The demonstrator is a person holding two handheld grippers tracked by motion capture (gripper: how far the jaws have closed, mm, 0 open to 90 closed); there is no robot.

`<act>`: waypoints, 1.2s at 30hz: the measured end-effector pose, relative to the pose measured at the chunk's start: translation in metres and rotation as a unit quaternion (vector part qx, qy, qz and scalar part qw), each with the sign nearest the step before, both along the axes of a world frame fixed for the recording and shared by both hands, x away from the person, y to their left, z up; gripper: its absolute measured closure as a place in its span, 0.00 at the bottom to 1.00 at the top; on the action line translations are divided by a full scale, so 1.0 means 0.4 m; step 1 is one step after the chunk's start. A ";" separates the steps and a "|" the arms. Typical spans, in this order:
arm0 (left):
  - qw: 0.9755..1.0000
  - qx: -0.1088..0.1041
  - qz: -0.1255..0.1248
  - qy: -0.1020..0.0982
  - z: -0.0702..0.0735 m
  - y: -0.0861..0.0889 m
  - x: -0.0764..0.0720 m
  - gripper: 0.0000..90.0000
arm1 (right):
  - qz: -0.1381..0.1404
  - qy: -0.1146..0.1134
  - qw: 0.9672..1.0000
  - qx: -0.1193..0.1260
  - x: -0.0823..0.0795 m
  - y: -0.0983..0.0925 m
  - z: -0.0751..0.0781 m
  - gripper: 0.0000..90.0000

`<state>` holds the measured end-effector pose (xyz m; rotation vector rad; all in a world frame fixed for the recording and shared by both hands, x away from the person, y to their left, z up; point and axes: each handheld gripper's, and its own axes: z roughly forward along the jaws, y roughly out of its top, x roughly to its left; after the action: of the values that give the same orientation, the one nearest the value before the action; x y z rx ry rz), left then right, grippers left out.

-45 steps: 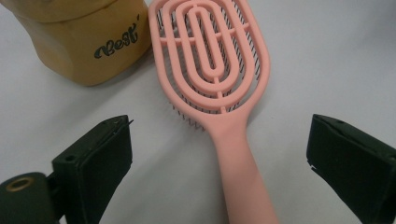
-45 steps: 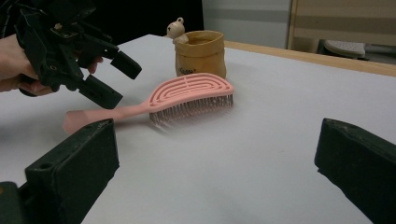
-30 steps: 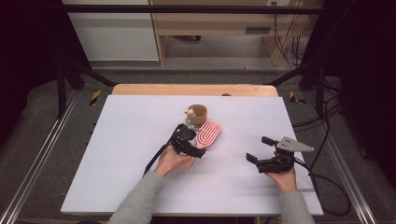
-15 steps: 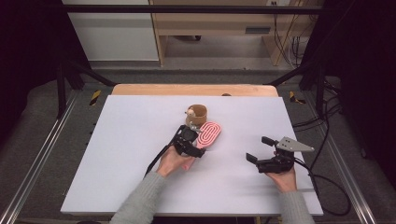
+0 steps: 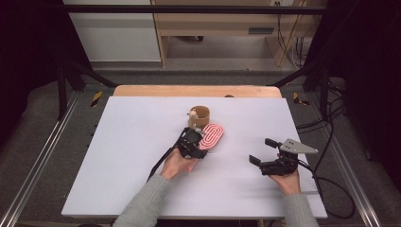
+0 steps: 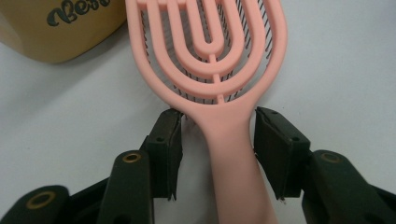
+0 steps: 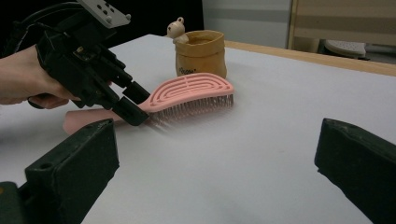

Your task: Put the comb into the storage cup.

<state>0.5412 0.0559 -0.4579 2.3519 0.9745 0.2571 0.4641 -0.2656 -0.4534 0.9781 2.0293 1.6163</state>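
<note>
A pink vented hairbrush lies bristles down on the white table, its head beside a tan pouch. My left gripper straddles the brush's handle. In the left gripper view the handle runs between the two pads. The jaws have just been closing. The right pad is almost at the handle, and a narrow gap shows at the left one. The right gripper view shows the left gripper at the brush neck. My right gripper rests open on the table to the right, with nothing between its jaws.
The tan pouch bears dark lettering and a small bear figure on its rim. The white tabletop has a wooden strip along its far edge. Metal rails and cables run beside the table.
The left gripper's jaws have narrowed around the brush handle. The brush, the pouch and the right gripper have stayed where they were.
</note>
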 end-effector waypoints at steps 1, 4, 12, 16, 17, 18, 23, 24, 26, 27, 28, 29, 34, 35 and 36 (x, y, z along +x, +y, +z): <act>1.000 0.001 0.000 0.000 -0.001 -0.001 0.000 0.60 | 0.000 0.000 1.000 0.000 0.000 0.000 0.000 0.00; 1.000 0.004 0.003 -0.001 -0.003 -0.003 0.000 0.61 | 0.000 0.000 1.000 0.000 0.000 0.000 0.000 0.00; 1.000 0.010 0.005 0.006 -0.002 -0.004 0.002 0.70 | 0.000 0.000 1.000 0.001 0.000 0.000 0.000 0.00; 1.000 0.014 0.005 0.003 -0.004 -0.007 0.001 0.71 | 0.000 0.000 1.000 0.001 0.000 0.000 0.000 0.00; 1.000 0.015 0.005 0.003 -0.004 -0.008 0.000 0.71 | 0.000 0.000 1.000 0.001 0.000 0.000 0.000 0.00; 1.000 0.016 0.005 0.004 -0.003 -0.008 0.000 0.71 | 0.000 0.000 1.000 0.001 0.000 0.000 0.000 0.00; 1.000 0.018 0.005 0.006 -0.003 -0.006 0.001 0.73 | 0.000 0.000 1.000 0.001 0.000 0.000 0.000 0.00; 1.000 0.019 0.004 0.005 -0.003 -0.007 0.001 0.73 | 0.000 0.000 1.000 0.001 0.000 0.000 0.000 0.00; 1.000 0.022 0.002 0.002 -0.003 -0.007 -0.001 0.74 | 0.000 0.001 1.000 0.001 0.000 0.000 0.000 0.00; 1.000 0.022 0.001 0.000 -0.004 -0.007 -0.001 0.74 | 0.000 0.001 1.000 0.001 0.000 0.000 0.000 0.00; 1.000 0.023 -0.001 -0.002 -0.003 -0.008 -0.002 0.74 | 0.000 0.001 1.000 0.001 0.000 0.000 0.000 0.00; 1.000 0.025 -0.004 -0.003 -0.003 -0.007 -0.003 0.74 | 0.000 0.001 1.000 0.001 0.000 0.000 0.001 0.00; 0.999 0.030 -0.010 -0.008 -0.001 -0.006 -0.006 0.75 | 0.000 0.001 1.000 0.002 -0.001 -0.001 0.001 0.00; 0.999 0.029 -0.011 -0.007 -0.001 -0.005 -0.008 0.75 | -0.001 0.000 1.000 0.002 -0.001 -0.001 0.001 0.00; 1.000 0.028 -0.012 -0.007 0.000 -0.004 -0.009 0.75 | -0.001 0.001 1.000 0.002 -0.001 -0.001 0.001 0.00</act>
<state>0.5375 0.0542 -0.4581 2.4068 0.9440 0.2949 0.4637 -0.2660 -0.4528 0.9821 2.0268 1.6193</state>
